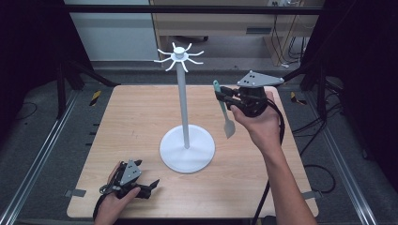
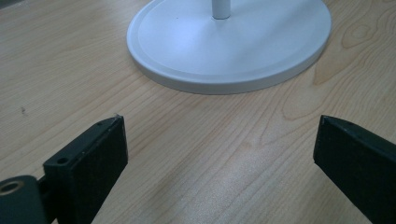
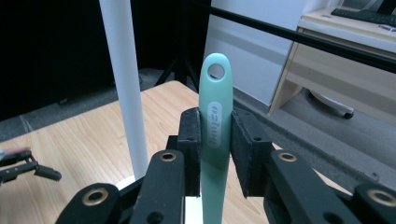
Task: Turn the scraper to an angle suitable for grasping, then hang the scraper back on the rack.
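My right gripper [image 1: 224,99] is clamped on a teal spatula [image 1: 224,112], held upright just right of the white hook stand [image 1: 184,101], below its hooks. I should lift higher, aligning the handle hole. My left gripper [image 1: 149,185] rests agape near the stand's base.

Both tongs are black, each topped by a grey three-cornered plate with dark dots. The right tongs [image 1: 224,99] show brass-ringed screw holes and trail a black cable; the left tongs [image 1: 149,186] have flat, square-ended pads. Both forearms are sleeveless.
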Action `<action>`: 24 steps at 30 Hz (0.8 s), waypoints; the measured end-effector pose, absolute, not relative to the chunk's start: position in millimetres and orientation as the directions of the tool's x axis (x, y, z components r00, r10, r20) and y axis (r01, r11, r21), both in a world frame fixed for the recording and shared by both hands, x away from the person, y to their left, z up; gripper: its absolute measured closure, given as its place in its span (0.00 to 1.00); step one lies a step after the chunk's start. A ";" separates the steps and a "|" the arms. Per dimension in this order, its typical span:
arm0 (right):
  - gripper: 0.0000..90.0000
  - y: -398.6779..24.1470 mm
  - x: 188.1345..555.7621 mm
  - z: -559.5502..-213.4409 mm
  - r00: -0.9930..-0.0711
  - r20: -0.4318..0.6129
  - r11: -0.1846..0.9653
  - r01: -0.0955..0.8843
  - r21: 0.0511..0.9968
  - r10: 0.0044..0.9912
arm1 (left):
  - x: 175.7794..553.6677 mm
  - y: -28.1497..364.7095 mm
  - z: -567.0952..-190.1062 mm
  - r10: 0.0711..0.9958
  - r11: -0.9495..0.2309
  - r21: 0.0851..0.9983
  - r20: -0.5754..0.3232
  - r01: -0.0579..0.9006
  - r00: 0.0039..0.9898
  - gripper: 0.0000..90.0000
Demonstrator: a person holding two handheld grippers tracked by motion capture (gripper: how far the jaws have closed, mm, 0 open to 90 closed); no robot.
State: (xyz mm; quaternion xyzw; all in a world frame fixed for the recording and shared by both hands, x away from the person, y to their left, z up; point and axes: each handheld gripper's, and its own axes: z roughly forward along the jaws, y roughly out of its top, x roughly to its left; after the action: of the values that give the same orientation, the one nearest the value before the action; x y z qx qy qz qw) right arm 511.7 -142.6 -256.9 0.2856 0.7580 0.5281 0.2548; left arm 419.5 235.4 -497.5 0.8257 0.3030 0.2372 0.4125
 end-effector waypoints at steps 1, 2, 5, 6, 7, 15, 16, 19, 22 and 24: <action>0.83 -142.6 511.7 -256.9 -0.707 -0.085 0.279 0.164 0.946 0.702 | 419.5 235.2 -497.6 0.696 -0.476 0.825 0.143 0.304 0.703 0.03; 0.83 -142.2 511.1 -255.5 -0.707 -0.084 0.274 0.161 0.948 0.702 | 419.4 235.0 -497.4 0.696 -0.479 0.824 0.147 0.302 0.703 0.03; 0.83 -141.2 508.9 -251.7 -0.707 -0.085 0.265 0.148 0.953 0.702 | 419.1 234.8 -496.6 0.696 -0.481 0.824 0.151 0.299 0.702 0.03; 0.83 -140.7 508.4 -251.0 -0.707 -0.083 0.261 0.148 0.954 0.702 | 419.0 234.6 -496.6 0.697 -0.482 0.823 0.153 0.300 0.701 0.03; 0.83 -139.9 507.8 -250.2 -0.709 -0.080 0.258 0.147 0.955 0.700 | 419.0 234.6 -496.6 0.696 -0.484 0.822 0.155 0.299 0.701 0.03; 0.83 -137.7 505.7 -244.0 -0.713 -0.083 0.245 0.128 0.961 0.696 | 419.3 235.2 -497.4 0.698 -0.484 0.821 0.154 0.302 0.699 0.03; 0.83 -137.0 505.0 -242.8 -0.713 -0.082 0.243 0.126 0.962 0.696 | 419.1 235.3 -497.1 0.698 -0.484 0.822 0.155 0.301 0.699 0.03; 0.83 -135.3 503.4 -239.0 -0.715 -0.082 0.237 0.118 0.964 0.694 | 418.4 234.7 -497.1 0.699 -0.482 0.822 0.154 0.301 0.698 0.03; 0.83 -133.9 502.6 -235.0 -0.718 -0.082 0.230 0.110 0.967 0.691 | 418.3 234.8 -497.0 0.699 -0.483 0.823 0.155 0.301 0.698 0.03; 0.83 -133.6 502.3 -233.5 -0.719 -0.080 0.224 0.107 0.969 0.690 | 418.4 234.9 -496.9 0.698 -0.482 0.823 0.155 0.300 0.699 0.03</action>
State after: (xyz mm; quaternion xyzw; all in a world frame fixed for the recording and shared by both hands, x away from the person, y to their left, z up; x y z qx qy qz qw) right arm 502.3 -133.6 -233.5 0.2702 0.7379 0.5612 0.2599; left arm 418.4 234.9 -496.9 0.8257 0.3023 0.2435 0.4093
